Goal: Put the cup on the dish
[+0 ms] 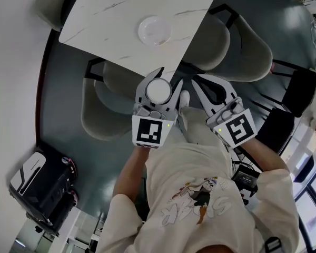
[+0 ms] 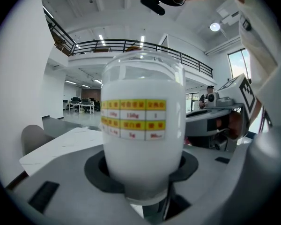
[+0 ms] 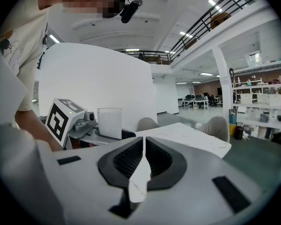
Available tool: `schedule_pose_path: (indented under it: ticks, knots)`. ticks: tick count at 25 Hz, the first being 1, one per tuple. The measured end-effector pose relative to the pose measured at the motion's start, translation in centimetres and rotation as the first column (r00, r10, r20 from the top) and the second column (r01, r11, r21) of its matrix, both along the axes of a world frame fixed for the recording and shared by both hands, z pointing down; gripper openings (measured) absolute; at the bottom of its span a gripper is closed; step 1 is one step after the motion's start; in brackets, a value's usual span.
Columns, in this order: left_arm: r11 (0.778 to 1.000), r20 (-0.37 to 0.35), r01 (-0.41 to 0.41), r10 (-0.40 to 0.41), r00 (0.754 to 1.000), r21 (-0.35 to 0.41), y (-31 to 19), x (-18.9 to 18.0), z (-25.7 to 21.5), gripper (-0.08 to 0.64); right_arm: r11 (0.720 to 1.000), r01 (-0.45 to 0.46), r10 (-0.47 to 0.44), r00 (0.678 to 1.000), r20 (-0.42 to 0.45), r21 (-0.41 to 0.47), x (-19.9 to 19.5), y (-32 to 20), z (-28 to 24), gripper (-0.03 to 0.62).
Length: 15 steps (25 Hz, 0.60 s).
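Marble table [image 1: 110, 15], dish [image 1: 154, 30], white-filled cup [image 1: 158, 91]

cup [image 1: 158, 91]: white, clear upper rim, yellow-and-white label band on its side; upright, clamped between the jaws of the left gripper [image 1: 164, 78], in the air just off the table's edge | dish [image 1: 154, 30]: round, white, shallow; flat on the marble table [image 1: 105, 15], well apart from the cup

- Big open-plan office hall: a railed mezzanine [image 2: 131, 45] runs overhead, under ceiling strip lights [image 2: 102, 38].
- Far back, rows of desks [image 2: 82, 106] with screens.
- Up close, a marble-topped table [image 1: 110, 15] ringed by padded chairs [image 1: 242, 49] on a dark floor [image 1: 63, 115].
- Shelving [image 3: 264, 97] lines 1 side.
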<state>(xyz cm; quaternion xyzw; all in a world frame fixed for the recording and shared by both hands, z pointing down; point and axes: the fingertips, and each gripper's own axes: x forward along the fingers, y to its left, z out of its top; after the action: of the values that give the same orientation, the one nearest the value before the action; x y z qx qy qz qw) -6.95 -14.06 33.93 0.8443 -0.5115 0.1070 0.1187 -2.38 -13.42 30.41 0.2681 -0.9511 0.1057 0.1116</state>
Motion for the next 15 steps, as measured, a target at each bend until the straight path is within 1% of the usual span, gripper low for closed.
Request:
schedule_pose_path:
  ticks: [4,6,9,11,13,15]
  knots:
    - [0.999,0.057,0.002,-0.005,0.998,0.043,-2.0,-0.9,1.6,0.21,1.0,0.002,-0.002,1.0,-0.004,-0.02,-0.8,-1.3,1.7,0.006]
    - [0.999,0.051,0.024,-0.026,0.998,0.032,-2.9,-1.2,2.9,0.21,0.999,0.006,-0.006,1.0,-0.002,-0.033,-1.1,-1.8,2.4,0.048]
    - [0.998,0.046,0.053,-0.054,0.997,0.013,-4.2,-1.8,4.9,0.21,1.0,0.02,-0.02,1.0,-0.014,-0.002,-1.4,-2.8,3.2,0.048]
    - [0.998,0.057,0.061,-0.062,0.996,0.015,-4.9,-2.1,5.9,0.21,0.999,0.032,-0.032,0.999,0.0,-0.011,-1.9,-3.1,3.7,0.048]
    - [0.998,0.075,0.061,-0.063,0.995,0.027,-5.6,-2.3,6.6,0.21,0.998,0.046,-0.045,0.999,0.031,-0.052,-2.8,-3.0,4.1,0.096]
    - [0.997,0.092,0.056,-0.061,0.994,0.05,-6.5,-2.5,7.0,0.21,0.996,0.059,-0.055,0.997,0.047,-0.072,-3.6,-3.1,4.5,0.117]
